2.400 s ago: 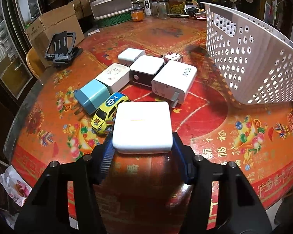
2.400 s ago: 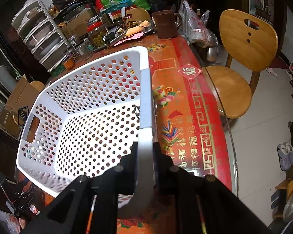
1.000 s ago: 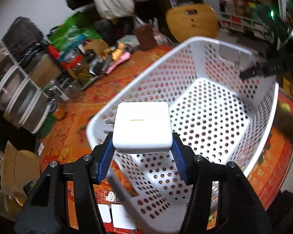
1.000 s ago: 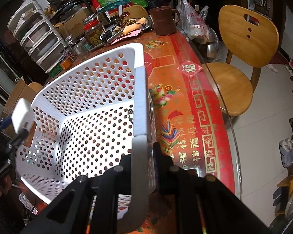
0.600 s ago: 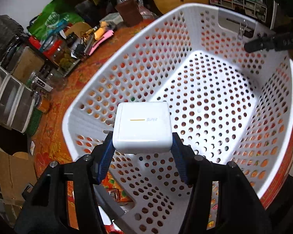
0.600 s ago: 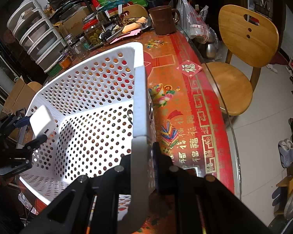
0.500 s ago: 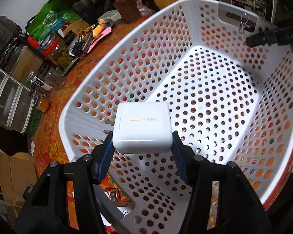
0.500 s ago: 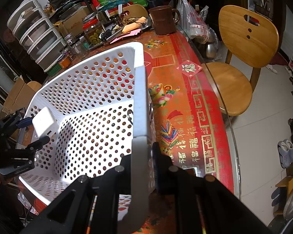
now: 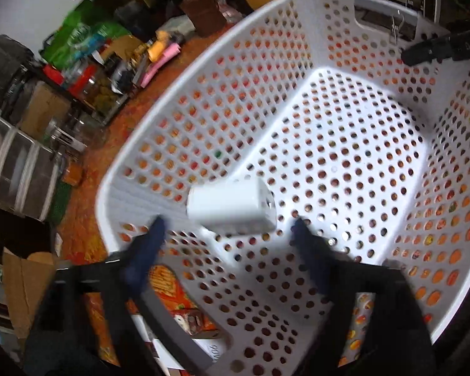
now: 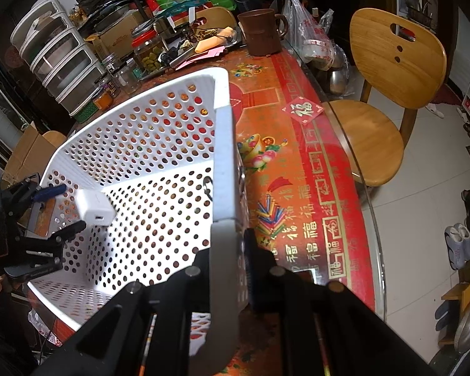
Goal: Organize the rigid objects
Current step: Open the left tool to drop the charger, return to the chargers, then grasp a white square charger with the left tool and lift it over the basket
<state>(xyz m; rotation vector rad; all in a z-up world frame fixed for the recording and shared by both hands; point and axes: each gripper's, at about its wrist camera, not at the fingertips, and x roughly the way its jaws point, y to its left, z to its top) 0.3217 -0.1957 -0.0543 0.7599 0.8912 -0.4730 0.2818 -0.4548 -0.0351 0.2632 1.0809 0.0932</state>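
A white perforated basket (image 9: 185, 72) fills the left wrist view, tilted on the red patterned table. A white charger block (image 9: 232, 210) is loose in the air inside the basket, just past my left gripper (image 9: 227, 230), which is open with its blue-padded fingers spread. In the right wrist view the charger (image 10: 94, 208) shows between the left gripper's fingers (image 10: 54, 189). My right gripper (image 10: 232, 247) is shut on the basket's rim (image 10: 224, 156) and holds it tipped.
More white chargers (image 9: 203, 349) lie on the table below the basket's near edge. Jars, a brown mug (image 10: 261, 33), plastic drawers (image 10: 56, 59) and boxes crowd the table's far side. A wooden chair (image 10: 388, 94) stands to the right.
My left gripper carried the charger from the table over into the basket, then opened; the charger has left the fingers and is tipping down. The right gripper keeps holding the rim.
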